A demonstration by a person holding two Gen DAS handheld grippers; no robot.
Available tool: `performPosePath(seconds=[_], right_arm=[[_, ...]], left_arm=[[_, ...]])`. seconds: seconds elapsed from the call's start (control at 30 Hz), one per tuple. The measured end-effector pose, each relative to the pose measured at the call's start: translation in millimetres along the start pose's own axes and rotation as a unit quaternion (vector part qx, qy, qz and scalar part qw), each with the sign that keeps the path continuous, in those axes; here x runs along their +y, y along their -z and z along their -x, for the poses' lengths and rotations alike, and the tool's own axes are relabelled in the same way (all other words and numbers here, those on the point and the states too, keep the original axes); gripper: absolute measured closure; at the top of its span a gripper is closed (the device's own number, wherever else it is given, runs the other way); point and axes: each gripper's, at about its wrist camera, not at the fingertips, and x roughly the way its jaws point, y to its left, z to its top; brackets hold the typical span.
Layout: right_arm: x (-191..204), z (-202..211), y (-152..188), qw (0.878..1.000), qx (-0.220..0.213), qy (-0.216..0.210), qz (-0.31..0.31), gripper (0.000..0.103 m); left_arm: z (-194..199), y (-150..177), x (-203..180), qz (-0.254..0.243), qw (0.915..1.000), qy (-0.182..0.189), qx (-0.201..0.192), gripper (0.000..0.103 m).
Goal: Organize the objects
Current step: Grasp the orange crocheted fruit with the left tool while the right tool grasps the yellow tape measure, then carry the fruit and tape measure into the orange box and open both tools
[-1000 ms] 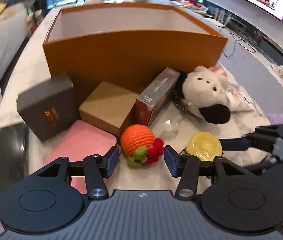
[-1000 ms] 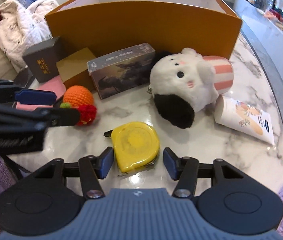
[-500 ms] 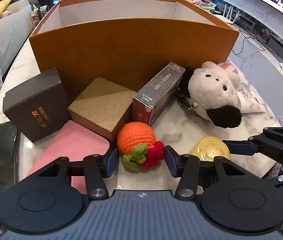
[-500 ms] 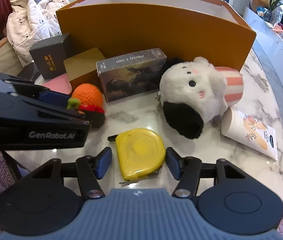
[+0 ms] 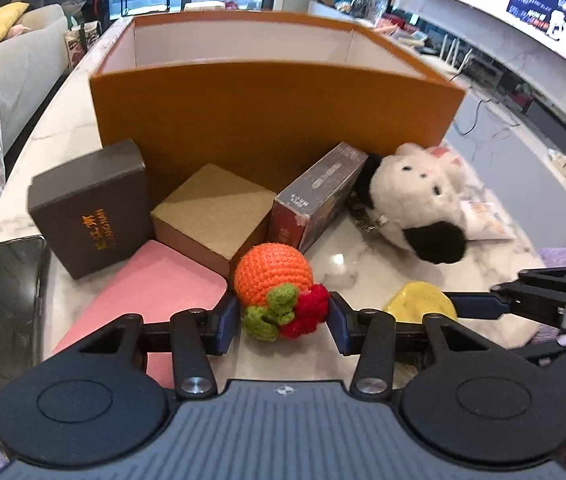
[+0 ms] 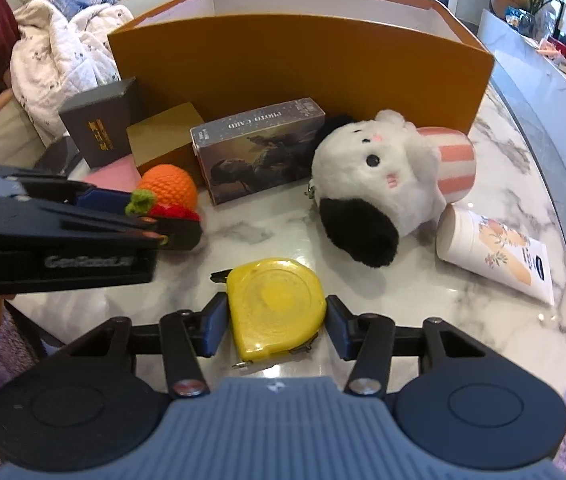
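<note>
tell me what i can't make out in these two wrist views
- Floor of the orange box: hidden in both views by its tall front wall, so whether anything lies inside is unknown.
- Yellow tape measure: in the left wrist view mostly hidden behind the left claw's finger.
- Pink pad: in the right wrist view mostly covered by the left claw.
- White tube's small print: too small to read.

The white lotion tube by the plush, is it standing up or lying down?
Lying down. The white lotion tube rests flat on the marble table, cap end beside the plush.
</note>
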Motion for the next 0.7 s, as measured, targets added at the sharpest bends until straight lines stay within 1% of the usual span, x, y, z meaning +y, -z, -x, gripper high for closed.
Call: performPosePath(seconds=[0.17,0.27,0.37,0.47,0.57,0.7], right_arm=[[0.6,25.0,-6.5,0.999,-0.031,-0.012,0.002,0.049],[-0.6,45.2,-16.0,0.998,-0.054,-0.016,0.011,0.049],[-6.7,63.2,-31.9,0.997,-0.077,-0.009,0.020,0.049],[-16.8,76.5,-55.2,0.995,-0.097,-0.003,0.029,0.049],[-28.9,85.1,-82.5,0.993,-0.109,0.004,0.039,0.049],[-49.3,77.1,-126.3,0.993,-0.108,0.016,0.049,0.049]], left_arm=[[32.7,-7.4,1.3,0.013,0.9991,0.027,-0.031,0.049],[51.0,-18.6,4.1,0.023,0.9970,0.053,-0.051,0.049],[63.6,-34.8,5.8,0.024,0.9951,0.065,-0.070,0.049],[67.5,-57.8,7.9,0.022,0.9932,0.082,-0.081,0.049],[64.8,-88.0,11.9,0.019,0.9917,0.094,-0.085,0.049],[52.7,-131.6,14.4,0.006,0.9909,0.096,-0.094,0.049]])
